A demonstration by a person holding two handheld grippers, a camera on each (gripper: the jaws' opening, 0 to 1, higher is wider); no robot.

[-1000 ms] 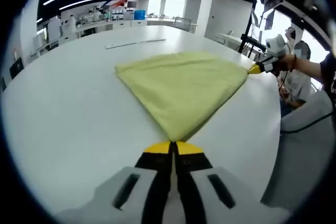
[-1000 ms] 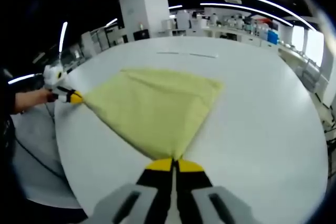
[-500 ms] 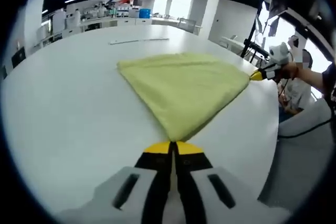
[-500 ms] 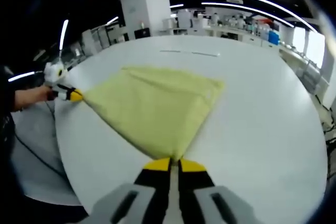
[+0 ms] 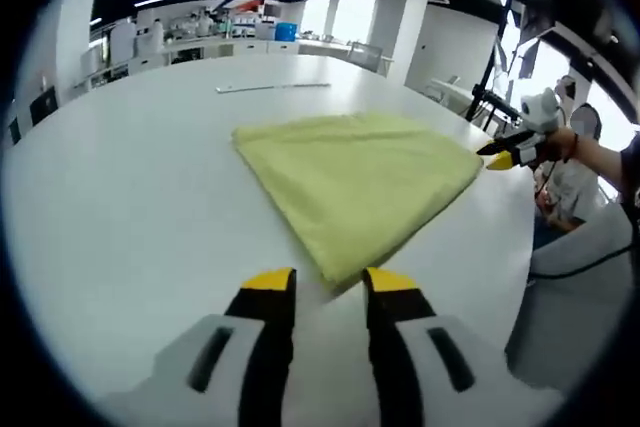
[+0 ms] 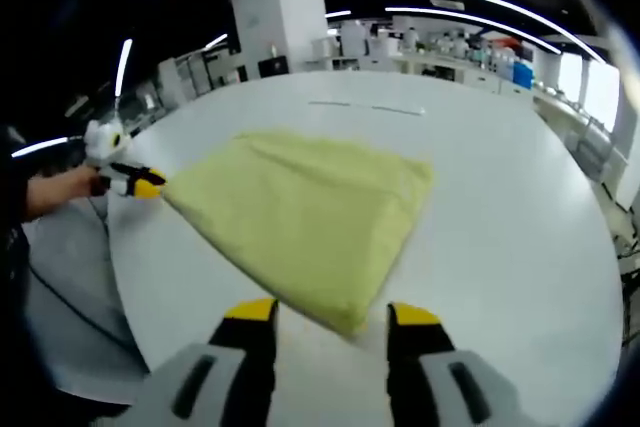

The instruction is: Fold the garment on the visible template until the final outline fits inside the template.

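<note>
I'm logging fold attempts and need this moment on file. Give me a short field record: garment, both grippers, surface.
garment: yellow-green cloth, folded, lying flat on the table
left gripper: jaws open, a cloth corner just ahead of the tips, not gripped
right gripper: jaws open, the near cloth corner lying between the tips, not gripped
table: white table, thin pale strips at the far side
template: no outline can be made out around the cloth
fold state: cloth released at both corners
</note>
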